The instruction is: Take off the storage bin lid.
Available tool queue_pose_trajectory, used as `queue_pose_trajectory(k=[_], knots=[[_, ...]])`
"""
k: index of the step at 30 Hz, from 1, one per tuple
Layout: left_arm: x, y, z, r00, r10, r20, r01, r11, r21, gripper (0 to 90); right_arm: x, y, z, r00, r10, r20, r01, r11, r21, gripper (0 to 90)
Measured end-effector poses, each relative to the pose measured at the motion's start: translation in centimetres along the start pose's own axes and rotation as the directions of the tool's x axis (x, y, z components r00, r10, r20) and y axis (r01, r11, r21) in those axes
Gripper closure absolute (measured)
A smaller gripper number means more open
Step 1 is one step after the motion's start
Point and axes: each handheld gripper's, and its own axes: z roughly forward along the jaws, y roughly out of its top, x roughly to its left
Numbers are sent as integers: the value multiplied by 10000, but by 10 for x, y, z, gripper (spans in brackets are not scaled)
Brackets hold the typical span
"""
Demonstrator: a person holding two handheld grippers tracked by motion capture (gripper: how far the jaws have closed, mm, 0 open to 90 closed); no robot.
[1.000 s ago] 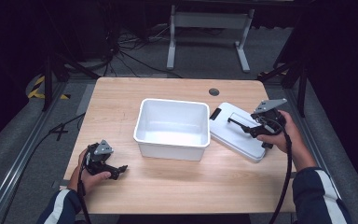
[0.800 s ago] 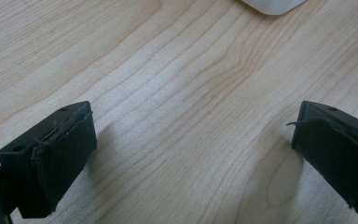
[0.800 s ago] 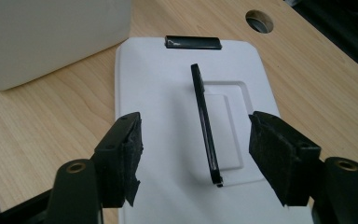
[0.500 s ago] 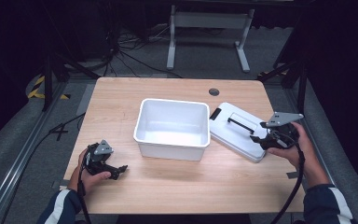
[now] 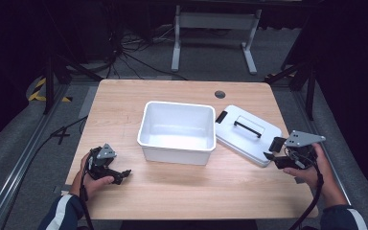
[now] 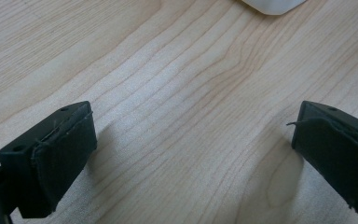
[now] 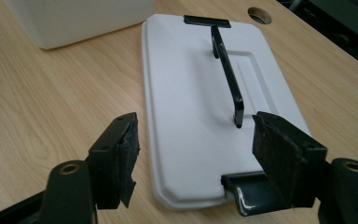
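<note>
The right gripper (image 7: pixel 193 151) stood with its foam-padded jaws apart, having just been opening, and nothing lay clamped between them; its fingertips (image 7: pixel 121 154) hovered over the near short end of the lid (image 7: pixel 200 107). From that gripper the lid stretched away toward twelve o'clock, its long axis and its thin black handle (image 7: pixel 226 70) running almost straight along the line of the jaws, a glossy black latch (image 7: pixel 247 193) just beneath the right pad. In the high view the lid (image 5: pixel 247 134) lay flat at the three o'clock side of the white tub (image 5: pixel 177 132), touching or nearly touching it, so the right hand was much the nearer. The lid was smooth white plastic, bevelled. The left gripper (image 6: pixel 191 154), jaws wide and empty, rested low over bare grained wood of the table (image 5: pixel 124 100).
</note>
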Motion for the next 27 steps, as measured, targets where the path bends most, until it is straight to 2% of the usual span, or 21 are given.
queue_pose_trajectory(k=[3,6,7,13,16,21,23,27], knots=[[0,0,0,10000,-30,34,30,10000,9,2,5,-10,1,9998,148,-122,-149,9999,-66,319],[0,0,0,10000,-4,5,4,10000,-1,3,9,-22,4,9999,-114,-105,114,9999,7,312],[0,0,0,10000,-1,0,1,10000,0,3,10,-26,6,9997,-1,-250,3,10000,76,308],[0,0,0,10000,-1,-12,1,10000,32,3,14,-46,17,9994,178,-292,-165,9989,439,295],[0,0,0,10000,-2,-12,2,10000,31,3,16,-55,21,9990,419,-150,-409,9972,633,273],[0,0,0,10000,0,-11,0,10000,33,3,19,-70,23,9939,1058,-312,-1044,9936,438,251],[0,0,0,10000,1,-7,-1,10000,35,3,20,-75,26,9933,1135,-205,-1118,9914,686,239],[0,0,0,10000,0,4,0,10000,36,3,23,-87,30,9827,1797,-457,-1769,9825,577,230]])
